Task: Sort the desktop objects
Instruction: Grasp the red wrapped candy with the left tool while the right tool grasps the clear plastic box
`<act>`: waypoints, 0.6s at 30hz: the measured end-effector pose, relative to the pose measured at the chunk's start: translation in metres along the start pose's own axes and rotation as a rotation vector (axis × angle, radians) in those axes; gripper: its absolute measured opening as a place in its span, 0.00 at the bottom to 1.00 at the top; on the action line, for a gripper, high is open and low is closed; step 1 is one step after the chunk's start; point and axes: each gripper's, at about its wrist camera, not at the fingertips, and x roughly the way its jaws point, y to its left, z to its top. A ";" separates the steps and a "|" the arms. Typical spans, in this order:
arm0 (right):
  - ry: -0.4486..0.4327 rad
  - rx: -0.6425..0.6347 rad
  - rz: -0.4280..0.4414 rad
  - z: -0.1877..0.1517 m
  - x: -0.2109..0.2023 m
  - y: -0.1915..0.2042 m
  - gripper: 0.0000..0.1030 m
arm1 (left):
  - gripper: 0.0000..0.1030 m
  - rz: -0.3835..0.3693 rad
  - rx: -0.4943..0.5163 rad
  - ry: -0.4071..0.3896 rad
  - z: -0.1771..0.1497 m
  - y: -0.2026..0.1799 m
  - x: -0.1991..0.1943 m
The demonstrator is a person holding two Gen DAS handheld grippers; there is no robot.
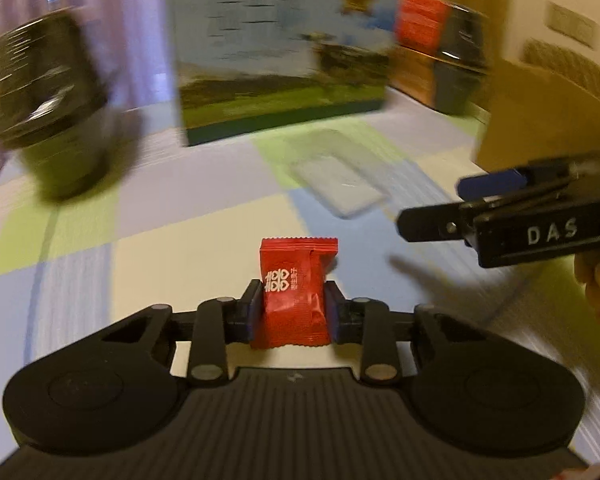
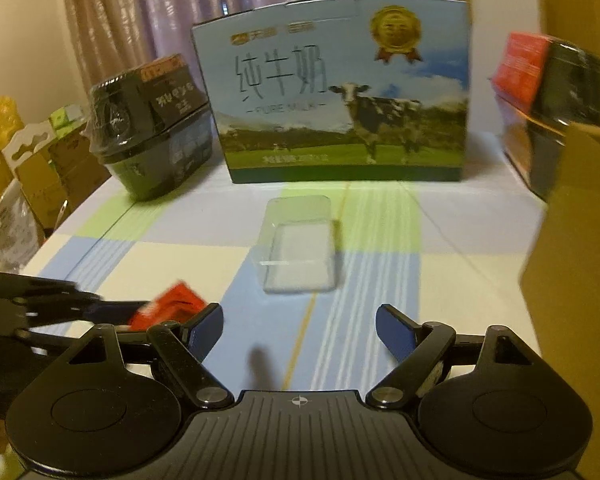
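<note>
A small red candy packet (image 1: 294,294) with white characters is pinched upright between the blue pads of my left gripper (image 1: 292,306), just above the checked tablecloth. The right wrist view catches the same red candy packet (image 2: 168,308) at lower left, held by the left gripper (image 2: 140,314). A clear plastic tray (image 1: 336,182) lies on the cloth ahead, seen as the clear plastic tray (image 2: 300,246) at the middle of the right wrist view. My right gripper (image 2: 300,334) hangs open and empty in front of that tray; in the left wrist view the right gripper (image 1: 432,206) enters from the right.
A blue milk carton box (image 2: 340,92) with a cow picture stands at the back. A dark wrapped tub (image 2: 152,124) sits at back left, a red-and-black box (image 2: 552,104) at back right. A brown cardboard box (image 2: 580,272) rises at the right edge. Bags and cartons (image 2: 32,168) crowd beyond the table's left side.
</note>
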 end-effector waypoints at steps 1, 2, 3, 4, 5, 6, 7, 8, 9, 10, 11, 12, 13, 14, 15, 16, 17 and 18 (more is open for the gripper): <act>0.000 -0.005 0.000 0.002 0.007 0.001 0.79 | 0.26 0.025 -0.031 0.003 -0.001 0.006 0.000; 0.000 -0.006 -0.001 0.004 0.015 0.001 0.79 | 0.26 0.038 -0.062 -0.004 -0.001 0.012 0.000; 0.000 -0.007 -0.003 0.007 0.022 0.002 0.79 | 0.26 0.048 -0.085 -0.008 0.000 0.016 0.000; 0.000 -0.007 -0.005 0.009 0.028 0.003 0.79 | 0.26 0.062 -0.102 -0.011 0.001 0.019 0.001; 0.003 -0.006 -0.008 0.012 0.035 0.003 0.79 | 0.26 0.075 -0.122 -0.014 0.002 0.021 0.001; 0.007 -0.005 -0.010 0.015 0.040 0.004 0.79 | 0.26 0.076 -0.144 -0.017 0.003 0.024 0.002; 0.015 -0.009 -0.012 0.017 0.047 0.005 0.79 | 0.26 0.076 -0.165 -0.019 0.005 0.026 0.003; 0.022 -0.013 -0.017 0.019 0.052 0.006 0.79 | 0.26 0.075 -0.183 -0.018 0.006 0.028 0.005; 0.029 -0.019 -0.024 0.020 0.056 0.007 0.78 | 0.26 0.075 -0.196 -0.019 0.007 0.030 0.005; 0.045 -0.023 -0.026 0.022 0.061 0.009 0.77 | 0.26 0.077 -0.203 -0.020 0.007 0.030 0.006; 0.044 -0.036 -0.032 0.023 0.064 0.010 0.75 | 0.27 0.079 -0.208 -0.018 0.008 0.029 0.007; 0.048 -0.052 -0.037 0.024 0.067 0.012 0.73 | 0.27 0.084 -0.208 -0.019 0.008 0.028 0.007; 0.048 -0.062 -0.038 0.025 0.067 0.014 0.62 | 0.27 0.088 -0.205 -0.019 0.007 0.026 0.007; 0.050 -0.071 -0.042 0.025 0.066 0.015 0.53 | 0.27 0.088 -0.201 -0.019 0.007 0.025 0.006; 0.059 -0.078 -0.044 0.025 0.064 0.017 0.53 | 0.27 0.088 -0.198 -0.020 0.005 0.023 0.005; 0.069 -0.079 -0.045 0.023 0.060 0.018 0.53 | 0.27 0.089 -0.190 -0.015 0.004 0.021 0.003; 0.075 -0.083 -0.046 0.020 0.054 0.019 0.52 | 0.26 0.090 -0.182 -0.008 0.003 0.018 0.000; 0.078 -0.084 -0.049 0.015 0.046 0.021 0.52 | 0.26 0.082 -0.184 -0.001 0.001 0.015 -0.004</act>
